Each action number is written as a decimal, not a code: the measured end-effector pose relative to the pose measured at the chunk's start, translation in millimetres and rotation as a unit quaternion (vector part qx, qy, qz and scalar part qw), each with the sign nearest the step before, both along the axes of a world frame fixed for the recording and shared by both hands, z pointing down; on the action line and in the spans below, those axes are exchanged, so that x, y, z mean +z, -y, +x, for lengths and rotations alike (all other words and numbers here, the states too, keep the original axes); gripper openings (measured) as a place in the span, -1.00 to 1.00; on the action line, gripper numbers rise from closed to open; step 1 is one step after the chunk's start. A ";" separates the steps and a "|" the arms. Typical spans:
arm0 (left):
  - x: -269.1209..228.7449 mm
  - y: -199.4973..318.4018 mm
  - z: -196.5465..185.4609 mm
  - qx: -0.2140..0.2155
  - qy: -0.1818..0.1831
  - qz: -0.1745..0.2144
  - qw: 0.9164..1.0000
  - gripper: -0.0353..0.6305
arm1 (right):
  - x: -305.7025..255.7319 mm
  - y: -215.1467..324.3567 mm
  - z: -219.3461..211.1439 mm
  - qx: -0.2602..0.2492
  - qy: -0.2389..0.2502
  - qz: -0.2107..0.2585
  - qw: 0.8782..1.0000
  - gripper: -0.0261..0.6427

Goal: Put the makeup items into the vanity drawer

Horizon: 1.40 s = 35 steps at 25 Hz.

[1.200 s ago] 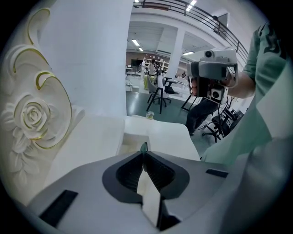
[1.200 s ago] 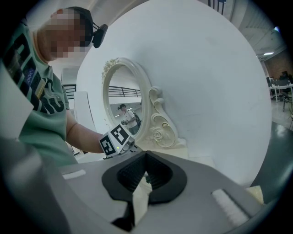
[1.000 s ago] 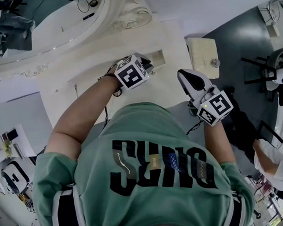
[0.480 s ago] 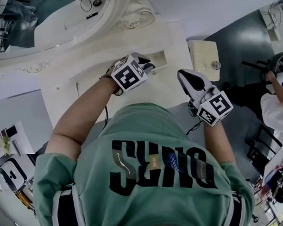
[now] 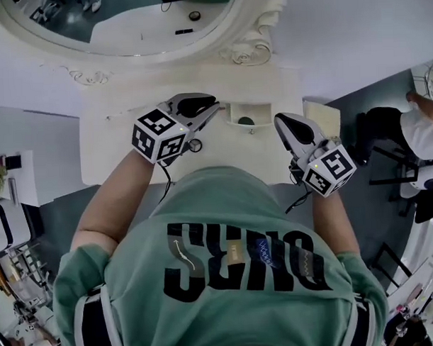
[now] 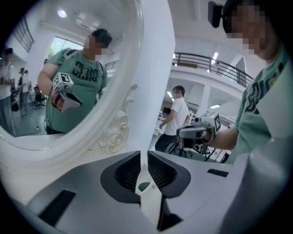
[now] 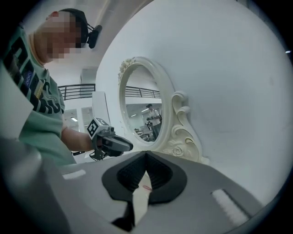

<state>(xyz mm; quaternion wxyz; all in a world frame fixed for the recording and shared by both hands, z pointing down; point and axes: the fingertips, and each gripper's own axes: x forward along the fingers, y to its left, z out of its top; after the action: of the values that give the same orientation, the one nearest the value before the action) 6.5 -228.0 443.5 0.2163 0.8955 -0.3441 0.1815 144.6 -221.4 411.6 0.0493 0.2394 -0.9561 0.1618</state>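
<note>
Surface: a cream vanity tabletop (image 5: pixel 123 140) set against a white wall (image 5: pixel 353 36), with an oval mirror in a carved white frame (image 5: pixel 251 47) at its 12 o'clock edge. A small white vanity drawer (image 5: pixel 232 113) stands open just below the mirror base, and in it lies a small dark round item (image 5: pixel 246 121), too small for us to identify further. Room: grey floor (image 5: pixel 62 217) on both sides of the vanity, and a second person in a white shirt (image 5: pixel 422 129) at 3 o'clock, well apart from it. Tools: we record the left gripper (image 5: pixel 215 107) over the tabletop at the drawer's 9 o'clock, just beside it. Its jaws have just been closing and stand a narrow slit apart, with nothing between them. The right gripper (image 5: pixel 282 122) sits at the drawer's 4 o'clock, its tip near the drawer's front corner. Its jaws meet at the tips and hold nothing. Neither gripper touches the dark round item, as far as we can see.
</note>
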 end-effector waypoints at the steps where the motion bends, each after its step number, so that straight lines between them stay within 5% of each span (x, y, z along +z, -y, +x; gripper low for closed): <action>1: -12.7 -3.1 -17.6 -0.023 -0.019 0.014 0.999 -0.74 | -5.5 2.6 -9.1 -0.008 -0.001 0.008 1.000 -0.89; 8: -85.7 -42.3 -152.2 -0.147 -0.114 0.106 0.977 -0.85 | -44.3 -3.8 -88.0 -0.023 -0.001 0.034 0.999 -0.89; 15: -110.4 -78.0 -239.4 -0.182 -0.120 0.152 0.964 -0.88 | -68.0 -7.0 -146.2 -0.011 0.006 0.033 0.999 -0.89; 29: -109.6 -98.1 -273.7 -0.219 -0.150 0.162 0.950 -0.88 | -82.7 -6.2 -189.2 -0.028 0.002 0.039 0.999 -0.89; 35: -109.4 -93.7 -265.7 -0.216 -0.145 0.164 0.951 -0.88 | -78.6 -3.3 -189.6 -0.032 0.011 0.033 0.999 -0.90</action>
<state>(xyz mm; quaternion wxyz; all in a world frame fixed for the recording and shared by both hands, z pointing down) -259.2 -134.3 334.1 0.1483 0.8394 -0.5193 -0.0605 -45.0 -218.1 333.0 0.0364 0.2082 -0.9686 0.1307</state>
